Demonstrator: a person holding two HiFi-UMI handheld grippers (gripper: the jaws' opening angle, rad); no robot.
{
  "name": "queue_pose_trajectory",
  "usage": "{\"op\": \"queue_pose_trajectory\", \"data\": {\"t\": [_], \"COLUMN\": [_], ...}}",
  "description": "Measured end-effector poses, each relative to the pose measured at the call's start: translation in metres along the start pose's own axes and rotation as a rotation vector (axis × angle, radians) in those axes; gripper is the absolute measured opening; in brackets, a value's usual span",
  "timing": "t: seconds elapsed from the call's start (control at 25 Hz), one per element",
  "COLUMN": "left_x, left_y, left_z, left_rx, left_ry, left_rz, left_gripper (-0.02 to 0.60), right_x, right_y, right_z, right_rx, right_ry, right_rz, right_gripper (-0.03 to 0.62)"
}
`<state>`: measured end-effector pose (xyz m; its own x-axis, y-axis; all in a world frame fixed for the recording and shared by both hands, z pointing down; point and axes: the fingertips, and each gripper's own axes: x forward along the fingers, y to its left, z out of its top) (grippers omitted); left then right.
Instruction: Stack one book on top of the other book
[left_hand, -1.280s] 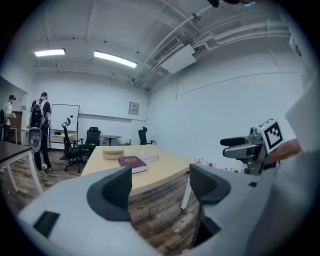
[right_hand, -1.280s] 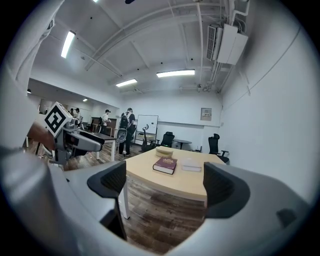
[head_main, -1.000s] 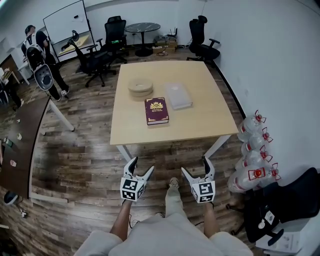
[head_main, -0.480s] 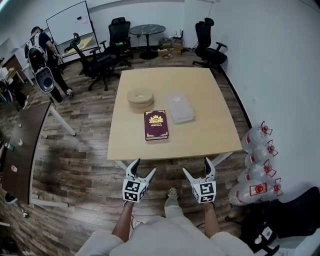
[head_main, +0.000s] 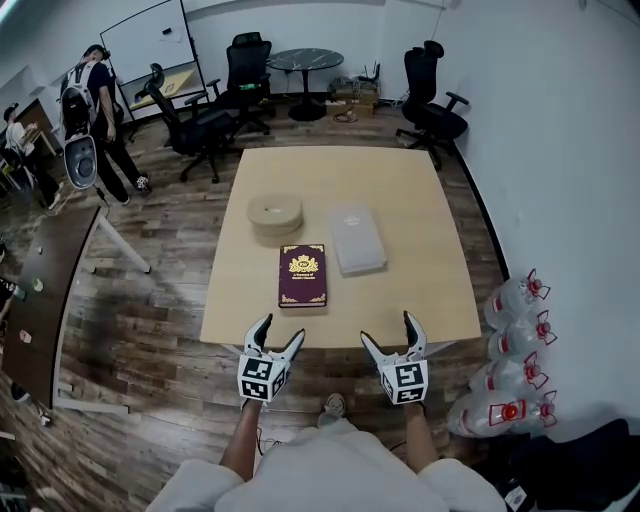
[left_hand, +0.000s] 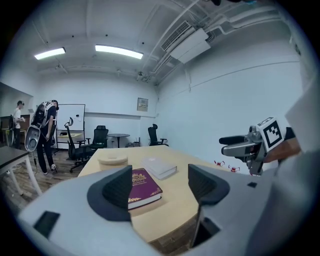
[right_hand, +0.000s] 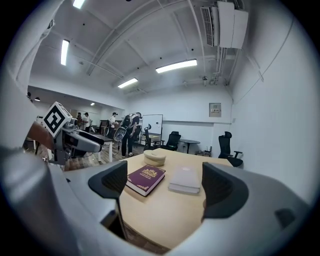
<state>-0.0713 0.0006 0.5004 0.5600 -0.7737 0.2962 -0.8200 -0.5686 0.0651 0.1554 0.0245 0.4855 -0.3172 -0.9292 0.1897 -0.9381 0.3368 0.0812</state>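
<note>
A maroon book (head_main: 302, 275) with a gold crest lies flat on the light wooden table (head_main: 430, 290), near its front edge. A white book (head_main: 357, 239) lies just right of it and a little farther back. Both show again in the gripper views, the maroon book (left_hand: 143, 185) (right_hand: 146, 178) nearer and the white book (left_hand: 160, 167) (right_hand: 185, 179) beyond. My left gripper (head_main: 276, 333) hovers open at the table's front edge, below the maroon book. My right gripper (head_main: 388, 332) hovers open at the same edge, below the white book. Neither holds anything.
A round tan box (head_main: 274, 213) sits behind the maroon book. Water jugs (head_main: 512, 350) stand on the floor by the right wall. Office chairs (head_main: 205, 120) and a small round table (head_main: 305, 62) are behind. A dark desk (head_main: 40, 290) is at left, with people (head_main: 95, 115) beyond it.
Both grippers have come forward from over the floor to the table's front edge. The table and books now sit lower and closer in the head view. Jaws stay open.
</note>
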Motion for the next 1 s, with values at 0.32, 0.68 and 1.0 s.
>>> {"op": "queue_pose_trajectory", "data": {"t": [0.32, 0.68, 1.0], "left_x": [0.051, 0.073, 0.098], "left_y": [0.003, 0.025, 0.038], "left_z": [0.015, 0.023, 0.028], "left_rx": [-0.005, -0.016, -0.014], "left_ry": [0.013, 0.027, 0.027], "left_rz": [0.046, 0.111, 0.104], "left_gripper": [0.351, 0.351, 0.351], "right_x": [0.048, 0.088, 0.111], "right_y": [-0.038, -0.057, -0.069], "right_z": [-0.002, 0.002, 0.003], "right_rx": [0.01, 0.029, 0.032], "right_ry": [0.006, -0.007, -0.01], "right_rz": [0.057, 0.094, 0.091], "right_gripper": [0.449, 0.445, 0.443]}}
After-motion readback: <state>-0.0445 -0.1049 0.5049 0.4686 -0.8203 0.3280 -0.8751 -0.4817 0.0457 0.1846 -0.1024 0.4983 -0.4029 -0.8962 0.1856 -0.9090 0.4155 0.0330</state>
